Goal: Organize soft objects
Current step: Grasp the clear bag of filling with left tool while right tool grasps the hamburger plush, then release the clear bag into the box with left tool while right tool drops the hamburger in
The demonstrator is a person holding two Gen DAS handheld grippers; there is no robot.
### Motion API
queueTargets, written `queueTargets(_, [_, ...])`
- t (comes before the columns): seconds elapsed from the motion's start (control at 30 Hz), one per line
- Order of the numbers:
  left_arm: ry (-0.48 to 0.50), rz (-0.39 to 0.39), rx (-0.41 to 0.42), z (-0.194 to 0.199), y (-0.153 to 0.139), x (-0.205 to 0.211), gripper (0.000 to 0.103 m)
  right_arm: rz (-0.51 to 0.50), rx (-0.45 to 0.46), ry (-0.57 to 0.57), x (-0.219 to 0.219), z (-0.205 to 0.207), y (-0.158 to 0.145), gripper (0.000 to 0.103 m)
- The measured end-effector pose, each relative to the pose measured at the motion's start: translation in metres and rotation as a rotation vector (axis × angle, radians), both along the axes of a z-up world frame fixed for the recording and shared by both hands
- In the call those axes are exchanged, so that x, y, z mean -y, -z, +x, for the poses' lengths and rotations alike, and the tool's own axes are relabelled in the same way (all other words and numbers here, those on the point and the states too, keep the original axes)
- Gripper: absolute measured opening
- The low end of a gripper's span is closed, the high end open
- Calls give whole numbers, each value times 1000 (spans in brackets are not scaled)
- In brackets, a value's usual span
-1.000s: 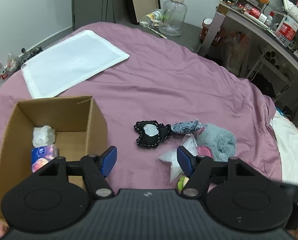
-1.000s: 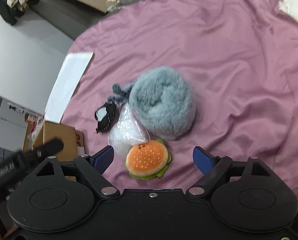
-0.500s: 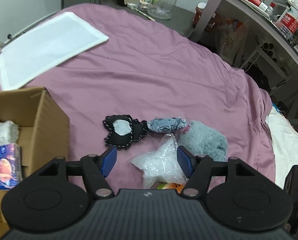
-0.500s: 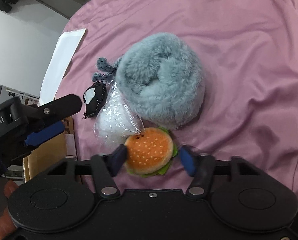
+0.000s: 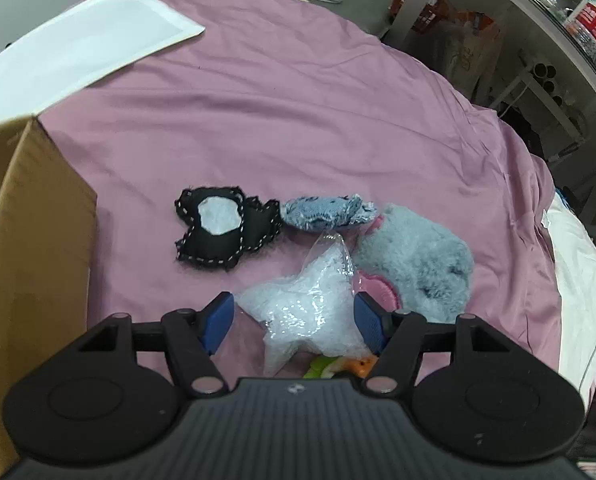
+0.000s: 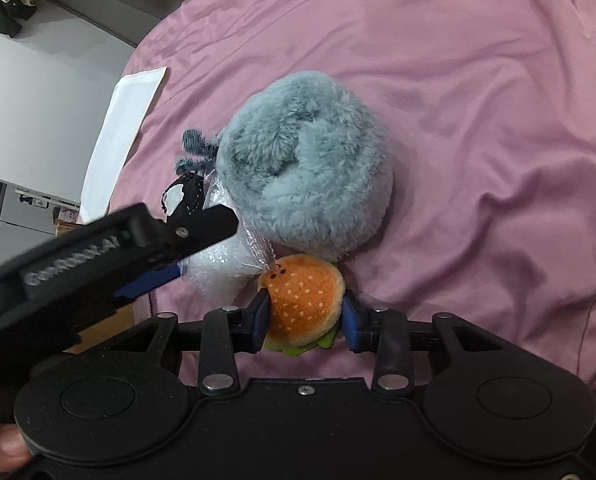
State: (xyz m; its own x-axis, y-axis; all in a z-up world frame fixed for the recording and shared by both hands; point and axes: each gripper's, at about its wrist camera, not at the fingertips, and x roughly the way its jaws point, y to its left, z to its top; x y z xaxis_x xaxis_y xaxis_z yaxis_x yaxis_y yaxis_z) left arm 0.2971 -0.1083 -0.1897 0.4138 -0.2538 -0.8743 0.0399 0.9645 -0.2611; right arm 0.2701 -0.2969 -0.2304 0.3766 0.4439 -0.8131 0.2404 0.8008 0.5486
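From the left wrist we are seeing the box (image 5: 38, 232) at the left edge of the bed (image 5: 298, 120), a white sheet (image 5: 78, 48) far off on the cover, and a cluttered desk (image 5: 537, 12) beyond the bed; the right wrist is showing none of the desk and only a sliver of the box, but it is giving us the burger (image 6: 303, 300) whole, where the left view is catching just its edge (image 5: 337, 366) under the star (image 5: 309, 312); our right tongs (image 6: 303, 316) are clamping the burger, both blue pads pressing its sides, and it is lying on the bed just beside the grey plush (image 6: 305, 160); our left tongs (image 5: 294, 318) are standing wide apart, the star in its clear bag sitting between the pads, seemingly brushing the right one and holding nothing; in the right view the left tongs (image 6: 170, 256) are crossing in front of the star (image 6: 218, 268) and half hiding the black toy (image 6: 178, 200); the black toy (image 5: 222, 232), the denim piece (image 5: 321, 216), the star and the grey plush (image 5: 417, 260) are crowding together mid-bed, touching one another, well apart from the box.
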Motion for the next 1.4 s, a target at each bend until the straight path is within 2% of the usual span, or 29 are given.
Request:
queueTargets(0.03, [-1,-9,4,-1,1,-1,64,-3,2,0,0,-1,-1,36])
queueTargets(0.1, [0,-25,-1,-2,1,-1,52,-8,7,0,1,-3,-3,36])
queueTargets(0.2, [-6,-21,4,-6,-3,-2,42,-7,26,0,2,-5,-7,36])
queueTargets(0.27, [-14,-22,11,-9,-6,-5,40,-11,39,-1,2,-7,-10,36])
queueTargets(0.37, [-28,-20,29,-15,-14,-10,38,3,64,-7,1,-8,-16,35])
queueTargets(0.67, [-65,-31,103,-40,-47,-37,38,-53,139,-12,-7,-23,-44,35])
queueTargets(1.0, [-108,-55,158,-59,-78,-68,38,-65,250,3,-21,-42,-91,35])
queueTargets(1.4, [-151,-68,240,-79,-113,-108,38,-102,301,-9,-49,-56,-124,35])
